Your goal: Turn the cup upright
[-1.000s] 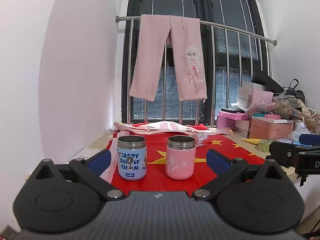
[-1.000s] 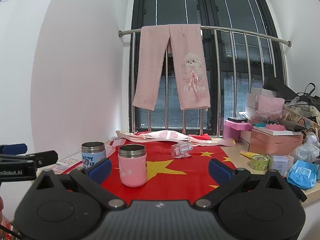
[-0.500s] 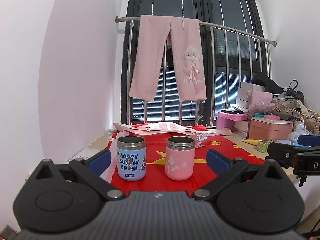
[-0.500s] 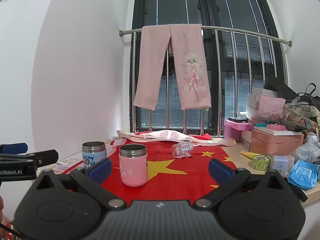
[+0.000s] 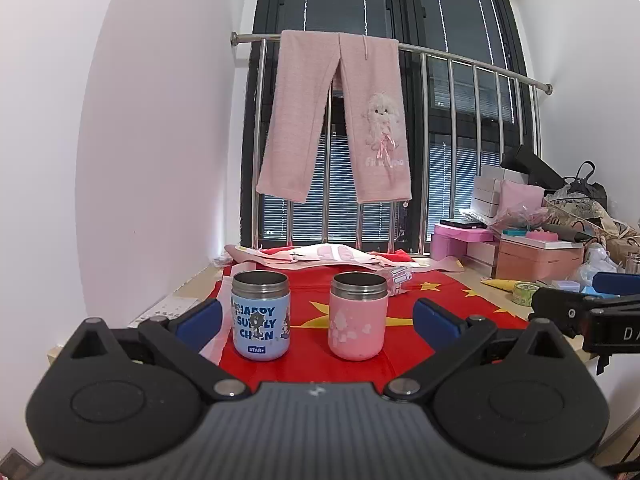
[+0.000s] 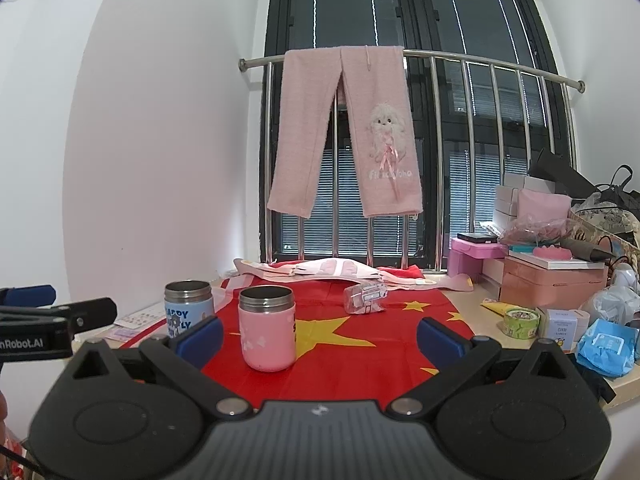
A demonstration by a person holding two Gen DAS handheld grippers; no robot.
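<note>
A blue cup (image 5: pixel 261 316) and a pink cup (image 5: pixel 358 316) stand upright side by side on a red flag cloth (image 5: pixel 432 312), steel rims up. They also show in the right wrist view, blue cup (image 6: pixel 187 307) left of pink cup (image 6: pixel 268 328). My left gripper (image 5: pixel 316 320) is open and empty, held back in front of both cups. My right gripper (image 6: pixel 318 338) is open and empty, in front of the pink cup. The right gripper shows at the right edge of the left wrist view (image 5: pixel 576 312).
A small clear bottle (image 6: pixel 365 298) lies on the cloth behind the cups. Pink trousers (image 6: pixel 344 136) hang on a steel rail. Boxes (image 6: pixel 552 280), a tape roll (image 6: pixel 520 320) and blue packets (image 6: pixel 606 346) crowd the right side. A white wall is on the left.
Almost nothing: both views shift very slightly. The cups stay upright and both grippers stay open.
</note>
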